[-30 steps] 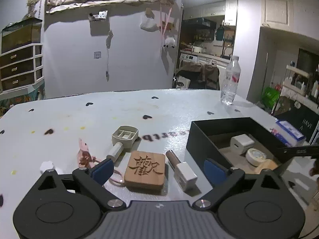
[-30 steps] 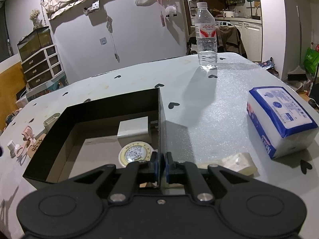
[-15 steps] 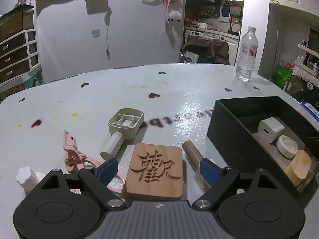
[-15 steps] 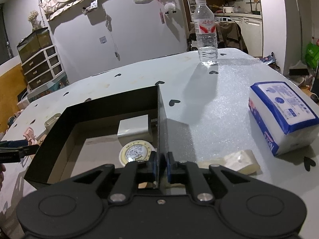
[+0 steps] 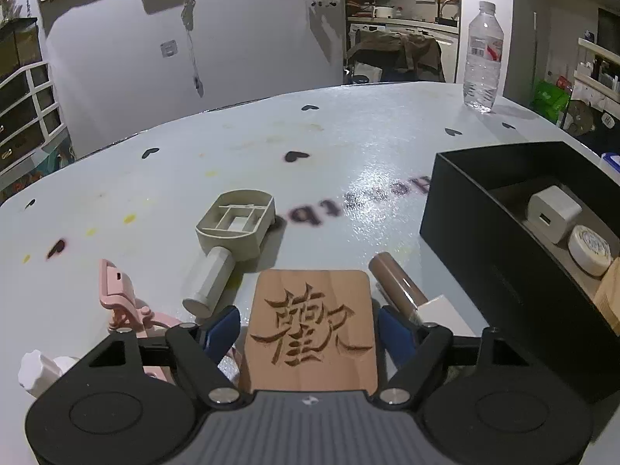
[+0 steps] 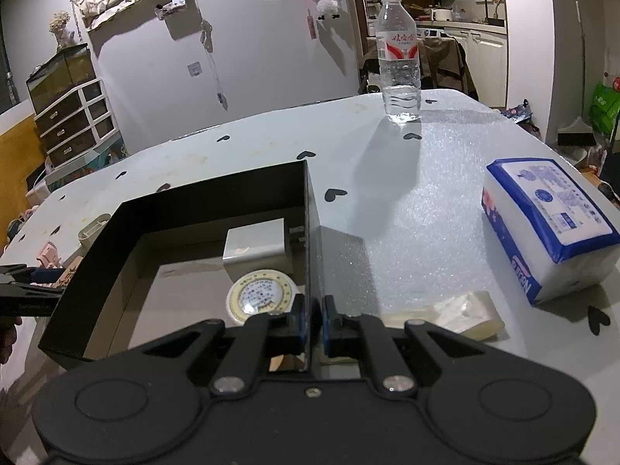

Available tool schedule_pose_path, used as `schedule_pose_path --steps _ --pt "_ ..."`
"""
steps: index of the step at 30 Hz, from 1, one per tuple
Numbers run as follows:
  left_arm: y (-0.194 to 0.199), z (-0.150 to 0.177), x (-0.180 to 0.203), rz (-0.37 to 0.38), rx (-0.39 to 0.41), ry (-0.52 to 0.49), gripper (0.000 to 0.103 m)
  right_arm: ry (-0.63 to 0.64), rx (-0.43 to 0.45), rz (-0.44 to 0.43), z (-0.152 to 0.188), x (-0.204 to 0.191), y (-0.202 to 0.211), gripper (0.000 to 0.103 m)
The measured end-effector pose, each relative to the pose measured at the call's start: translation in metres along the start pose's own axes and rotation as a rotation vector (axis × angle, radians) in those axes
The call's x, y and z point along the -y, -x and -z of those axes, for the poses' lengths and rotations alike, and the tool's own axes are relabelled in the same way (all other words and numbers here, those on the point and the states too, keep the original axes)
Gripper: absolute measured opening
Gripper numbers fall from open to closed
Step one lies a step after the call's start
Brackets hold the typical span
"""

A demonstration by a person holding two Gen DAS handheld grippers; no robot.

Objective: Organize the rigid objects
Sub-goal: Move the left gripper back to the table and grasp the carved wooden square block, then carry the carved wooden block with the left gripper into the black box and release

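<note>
A wooden block (image 5: 312,329) carved with a character lies flat on the table between the blue pads of my left gripper (image 5: 310,325). The jaws are closing on it, with a thin gap still showing beside the left pad (image 5: 224,329). My right gripper (image 6: 310,317) is shut on the right wall of the open black box (image 6: 217,201). Inside the box (image 5: 484,240) are a white charger (image 6: 255,248), a round tin (image 6: 261,294) and a wooden piece (image 5: 610,290).
Around the block lie a beige handled tool (image 5: 236,228), a pink clip (image 5: 116,290), a brown tube with a white cap (image 5: 399,283) and a white knob (image 5: 38,372). A water bottle (image 6: 399,58), a tissue pack (image 6: 542,224) and a clear wrapper (image 6: 453,314) sit right of the box.
My left gripper has come forward and down over the wooden block, and its jaws have narrowed around it. The right gripper has kept still on the box wall.
</note>
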State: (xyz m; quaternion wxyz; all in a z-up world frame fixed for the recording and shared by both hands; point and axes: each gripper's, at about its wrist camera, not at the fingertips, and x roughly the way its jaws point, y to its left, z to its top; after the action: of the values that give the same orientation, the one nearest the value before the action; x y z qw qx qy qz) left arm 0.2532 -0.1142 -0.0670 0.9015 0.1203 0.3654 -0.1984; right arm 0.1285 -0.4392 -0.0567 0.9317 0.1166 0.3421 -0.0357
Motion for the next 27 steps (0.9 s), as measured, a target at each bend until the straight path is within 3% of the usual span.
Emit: schedule_pose_path --steps 3,10,17,23,27 --pt "0.002 0.000 -0.001 0.015 -0.007 0.022 0.065 -0.003 -0.004 0.002 0.000 0.000 -0.001 0.009" --pt "0.009 0.002 -0.006 -0.004 -0.003 0.099 0.065 0.013 0.001 0.029 0.000 -0.004 -0.001 0.009" --pt "0.039 -0.001 -0.016 -0.002 0.058 0.270 0.065 0.005 0.016 0.048 0.002 -0.006 0.002 0.009" --pt "0.067 -0.015 -0.011 0.086 0.105 0.410 0.065 -0.013 0.020 0.037 0.002 -0.004 0.003 0.008" --pt "0.076 -0.031 0.010 0.170 0.134 0.422 0.065 -0.037 0.019 0.034 0.003 -0.003 0.001 0.011"
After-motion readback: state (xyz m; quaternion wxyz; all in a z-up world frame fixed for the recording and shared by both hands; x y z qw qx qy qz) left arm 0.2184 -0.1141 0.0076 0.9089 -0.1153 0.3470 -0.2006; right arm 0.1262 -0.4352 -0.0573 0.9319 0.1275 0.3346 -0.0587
